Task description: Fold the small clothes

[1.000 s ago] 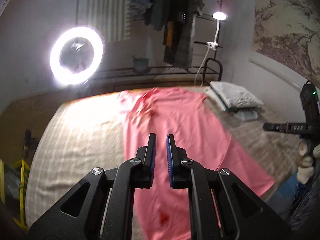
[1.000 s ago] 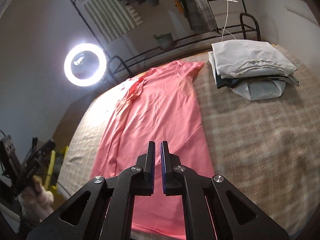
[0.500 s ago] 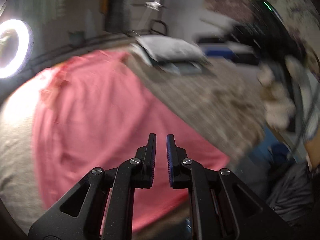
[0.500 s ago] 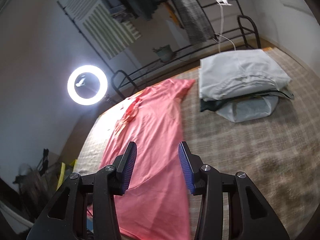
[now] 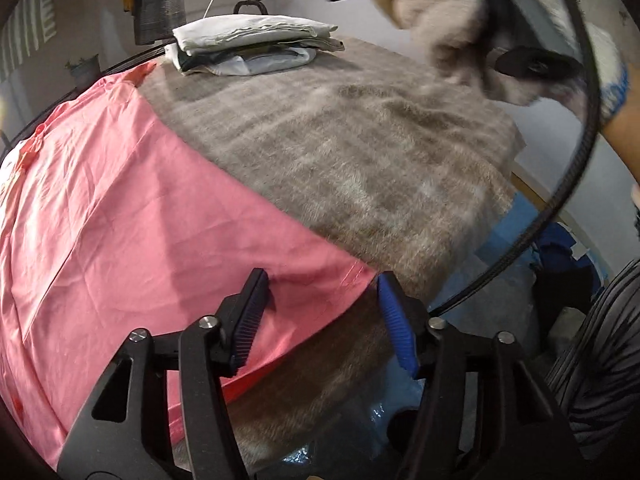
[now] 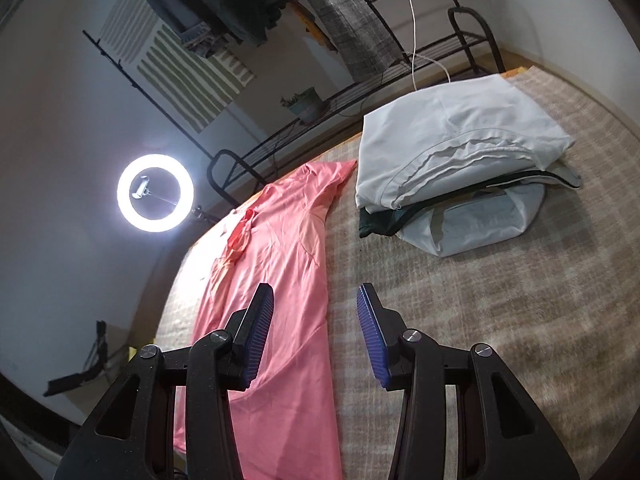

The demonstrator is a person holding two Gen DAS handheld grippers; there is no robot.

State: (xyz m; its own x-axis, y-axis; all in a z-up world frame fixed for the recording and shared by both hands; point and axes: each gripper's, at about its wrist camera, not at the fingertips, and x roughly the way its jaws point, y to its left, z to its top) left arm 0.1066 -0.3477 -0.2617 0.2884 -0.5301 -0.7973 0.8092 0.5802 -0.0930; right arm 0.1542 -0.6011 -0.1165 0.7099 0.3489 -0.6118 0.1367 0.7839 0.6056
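Observation:
A pink garment (image 5: 132, 220) lies spread flat on the checked bed cover (image 5: 360, 140). My left gripper (image 5: 322, 276) hovers over its near right hem corner. Its jaws are opening, and the corner lies below and between the blue pads (image 5: 394, 312), which do not press on it. In the right wrist view the pink garment (image 6: 280, 280) runs away toward its collar. My right gripper (image 6: 315, 288) stands open above the garment's right edge with nothing gripped. A gloved hand (image 5: 448, 4) carries that right gripper at the top of the left wrist view.
A stack of folded white and dark clothes (image 6: 452, 140) sits at the far right of the bed, also the stack (image 5: 248, 36). A lit ring light (image 6: 155, 193), a clothes rack with hanging garments (image 6: 352, 20) and a metal bed frame (image 6: 472, 36) stand behind.
The left gripper swung right and down to the garment's hem corner and went from shut to open. The right gripper opened and shifted toward the garment's right edge.

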